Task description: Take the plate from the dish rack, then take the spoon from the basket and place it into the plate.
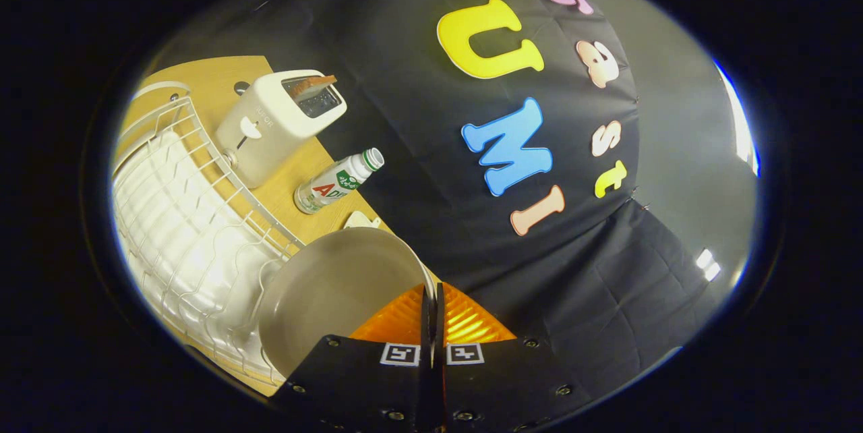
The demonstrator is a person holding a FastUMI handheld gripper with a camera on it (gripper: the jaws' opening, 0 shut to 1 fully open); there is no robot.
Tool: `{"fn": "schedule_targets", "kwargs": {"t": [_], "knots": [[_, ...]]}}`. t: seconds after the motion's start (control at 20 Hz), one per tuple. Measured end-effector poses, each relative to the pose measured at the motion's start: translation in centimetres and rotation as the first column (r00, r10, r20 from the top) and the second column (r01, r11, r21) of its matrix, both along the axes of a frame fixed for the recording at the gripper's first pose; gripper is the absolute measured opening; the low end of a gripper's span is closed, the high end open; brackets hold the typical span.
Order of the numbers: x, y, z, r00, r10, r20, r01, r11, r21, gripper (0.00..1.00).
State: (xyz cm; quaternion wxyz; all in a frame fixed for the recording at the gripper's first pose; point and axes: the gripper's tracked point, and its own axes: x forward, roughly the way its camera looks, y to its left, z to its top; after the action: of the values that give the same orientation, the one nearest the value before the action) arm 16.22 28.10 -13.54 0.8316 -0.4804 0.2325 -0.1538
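A round grey plate (337, 291) stands on edge just above the near end of the white wire dish rack (195, 217). My gripper (432, 293) is shut on the plate's rim, which runs between the two fingers. The plate's face shows on one side of the fingers, and its lower part is hidden behind the gripper body. The whole scene is tilted, with the table running up along one side. I cannot make out a spoon or basket.
A white toaster (276, 123) with a slice of bread in its slot stands on the wooden table (216, 82) beyond the rack. A small plastic bottle (337, 180) lies beside it. A small pale object (361, 220) peeks out behind the plate.
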Motion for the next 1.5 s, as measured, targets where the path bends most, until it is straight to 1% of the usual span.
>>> {"fn": "schedule_targets", "kwargs": {"t": [0.1,0.2,0.35,0.55,0.8,1.0,1.15,1.25,1.4,1.5], "knots": [[-0.4,-0.1,1.5,1.000,0.003,0.022,-0.003,1.000,-0.023,0.00],[-1.2,-0.2,2.7,0.999,0.004,0.045,-0.004,1.000,-0.017,0.00],[-3.0,-0.8,3.9,0.998,-0.007,0.067,0.004,0.999,0.035,0.01],[-6.5,-1.3,5.4,0.995,0.010,0.094,-0.021,0.993,0.116,0.00],[-11.6,-2.0,5.9,0.994,0.026,0.102,-0.050,0.968,0.246,0.00],[-15.3,-2.2,5.0,0.993,0.060,0.098,-0.091,0.933,0.349,0.00],[-17.6,-2.4,3.4,0.994,0.078,0.077,-0.103,0.908,0.406,0.00],[-19.1,-2.3,1.6,0.995,0.086,0.057,-0.103,0.875,0.473,0.00],[-20.7,-2.1,-0.7,0.995,0.089,0.047,-0.100,0.807,0.582,0.00],[-21.7,-2.5,-2.1,0.996,0.083,0.028,-0.082,0.778,0.623,0.00]]}}
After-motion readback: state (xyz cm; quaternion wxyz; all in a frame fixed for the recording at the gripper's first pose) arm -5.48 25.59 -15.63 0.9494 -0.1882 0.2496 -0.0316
